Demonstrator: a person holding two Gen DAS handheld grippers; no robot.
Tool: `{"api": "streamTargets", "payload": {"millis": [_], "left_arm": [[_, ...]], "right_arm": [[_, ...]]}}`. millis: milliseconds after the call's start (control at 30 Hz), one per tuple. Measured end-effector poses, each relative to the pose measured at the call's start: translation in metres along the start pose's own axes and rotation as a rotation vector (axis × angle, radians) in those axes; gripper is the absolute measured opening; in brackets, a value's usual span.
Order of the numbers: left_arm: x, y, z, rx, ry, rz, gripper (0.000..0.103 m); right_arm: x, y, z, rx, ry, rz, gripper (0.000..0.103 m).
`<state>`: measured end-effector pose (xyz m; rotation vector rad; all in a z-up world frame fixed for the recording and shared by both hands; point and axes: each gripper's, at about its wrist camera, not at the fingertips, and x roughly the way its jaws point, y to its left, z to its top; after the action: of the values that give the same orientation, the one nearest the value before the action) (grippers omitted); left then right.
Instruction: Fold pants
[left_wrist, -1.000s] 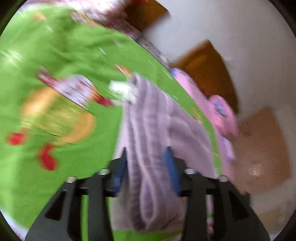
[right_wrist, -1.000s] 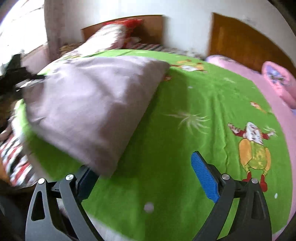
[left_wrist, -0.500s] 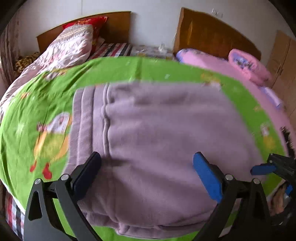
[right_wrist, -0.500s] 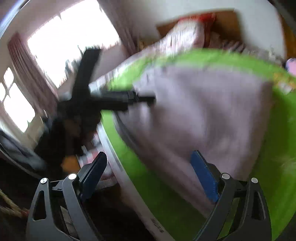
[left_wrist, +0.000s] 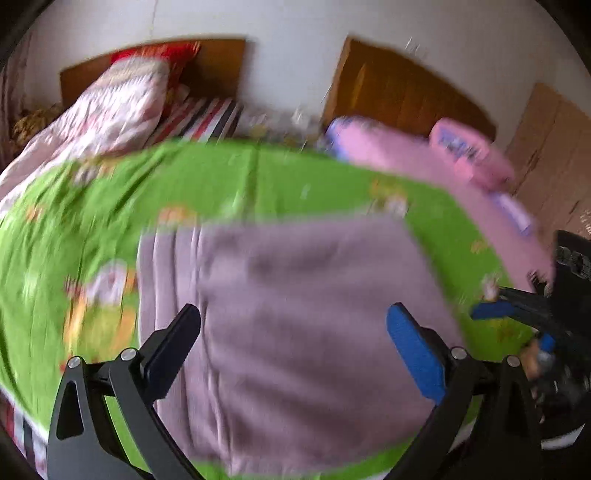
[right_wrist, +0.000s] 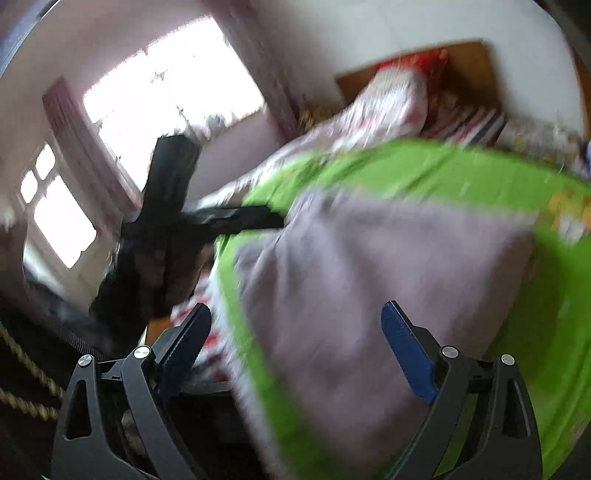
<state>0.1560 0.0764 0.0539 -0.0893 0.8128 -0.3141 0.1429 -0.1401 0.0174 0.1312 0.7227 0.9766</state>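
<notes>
folded pants (left_wrist: 306, 325) on green sheet (left_wrist: 258, 181)

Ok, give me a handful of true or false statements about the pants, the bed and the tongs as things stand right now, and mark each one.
1. The lilac pants lie folded on the green sheet. True.
2. The left tongs are clamped on the pants. False: their jaws stand wide apart with nothing pinched between them.
3. The right tongs are open and grip nothing. True.
4. The sheet under the pants is plain blue. False: it is bright green with cartoon prints.
5. Pink bedding lies past the far right edge of the green sheet in the left wrist view. True.
6. The pants hang over the wooden headboard. False: they rest flat on the bed, well short of it.
</notes>
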Motion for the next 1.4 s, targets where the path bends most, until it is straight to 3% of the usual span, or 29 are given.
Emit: {"api": "streamTargets", "payload": {"millis": [100,200,267,333,400,500,567,667,733,833,933,1000,1033,1167,1267,1400], "left_arm": [[0.025,0.000,0.023,0.030,-0.006,0.080,0.101],[0.062,0.008,0.016,0.055,0.068,0.202,0.101],[0.083,0.018,0.002,0.048,0.134,0.232,0.101],[0.080,0.023,-0.002,0.031,0.112,0.221,0.101],[0.078,0.032,-0.001,-0.012,0.109,0.229,0.101],[0.075,0.040,-0.003,-0.043,0.089,0.206,0.101],[0.074,0.041,-0.005,-0.046,0.083,0.209,0.101],[0.075,0.038,-0.004,-0.042,0.087,0.216,0.101],[0.075,0.038,-0.005,-0.046,0.086,0.211,0.101],[0.074,0.038,-0.005,-0.048,0.080,0.210,0.101],[0.075,0.039,-0.005,-0.049,0.080,0.206,0.101],[0.074,0.039,-0.006,-0.053,0.080,0.201,0.101],[0.075,0.038,-0.006,-0.052,0.080,0.202,0.101],[0.074,0.039,-0.006,-0.052,0.078,0.200,0.101],[0.074,0.038,-0.006,-0.054,0.076,0.199,0.101],[0.074,0.039,-0.006,-0.054,0.076,0.199,0.101]], "right_arm": [[0.011,-0.044,0.027,0.051,-0.023,-0.083,0.090],[0.038,-0.088,0.038,0.150,0.028,-0.137,0.090],[0.052,-0.111,0.037,0.178,0.065,-0.166,0.090],[0.066,-0.138,0.034,0.225,0.104,-0.188,0.089],[0.067,-0.150,0.038,0.266,0.063,-0.146,0.089],[0.055,-0.148,0.049,0.294,-0.004,-0.213,0.090],[0.057,-0.151,0.058,0.311,-0.039,-0.176,0.090],[0.071,-0.147,0.059,0.281,0.025,-0.188,0.090],[0.091,-0.152,0.057,0.248,0.111,-0.279,0.090],[0.090,-0.160,0.059,0.302,0.081,-0.287,0.090],[0.087,-0.153,0.072,0.308,0.041,-0.355,0.090],[0.091,-0.145,0.078,0.286,0.043,-0.330,0.090],[0.096,-0.141,0.077,0.266,0.068,-0.328,0.090],[0.130,-0.139,0.067,0.130,0.253,-0.492,0.092],[0.127,-0.154,0.066,0.166,0.208,-0.473,0.092],[0.101,-0.147,0.073,0.230,0.093,-0.605,0.092]]}}
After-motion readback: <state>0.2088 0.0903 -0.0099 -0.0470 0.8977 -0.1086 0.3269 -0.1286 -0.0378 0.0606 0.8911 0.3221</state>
